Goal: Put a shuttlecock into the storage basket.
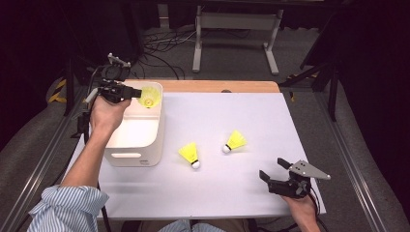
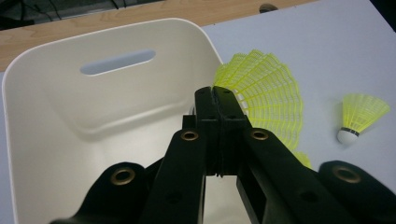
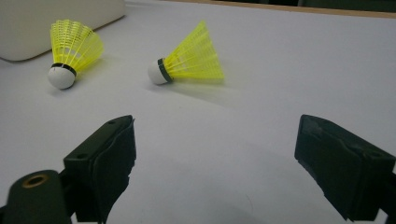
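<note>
Over the far end of the white bin (image 1: 140,128), the left gripper (image 1: 136,92) has its jaws clamped tight on a yellow shuttlecock (image 1: 149,99), skirt flaring away from the hand, long axis roughly level. Right of the bin, two loose shuttlecocks (image 1: 190,154) (image 1: 234,141) lie on the table, corks toward the person. Far right, the right gripper (image 1: 273,170) rests wide open, empty.

- A bin (image 1: 138,145) stands on the table's (image 1: 251,116) left side.
- The left gripper (image 1: 137,92) hangs over the bin's far end, clamped on a shuttlecock (image 1: 149,98) above the bin's far right corner.
- Two shuttlecocks lie on the table right of the bin: one (image 1: 189,154) just beside it, another (image 1: 234,141) farther right.
- The right gripper (image 1: 273,172) sits at the near right.
</note>
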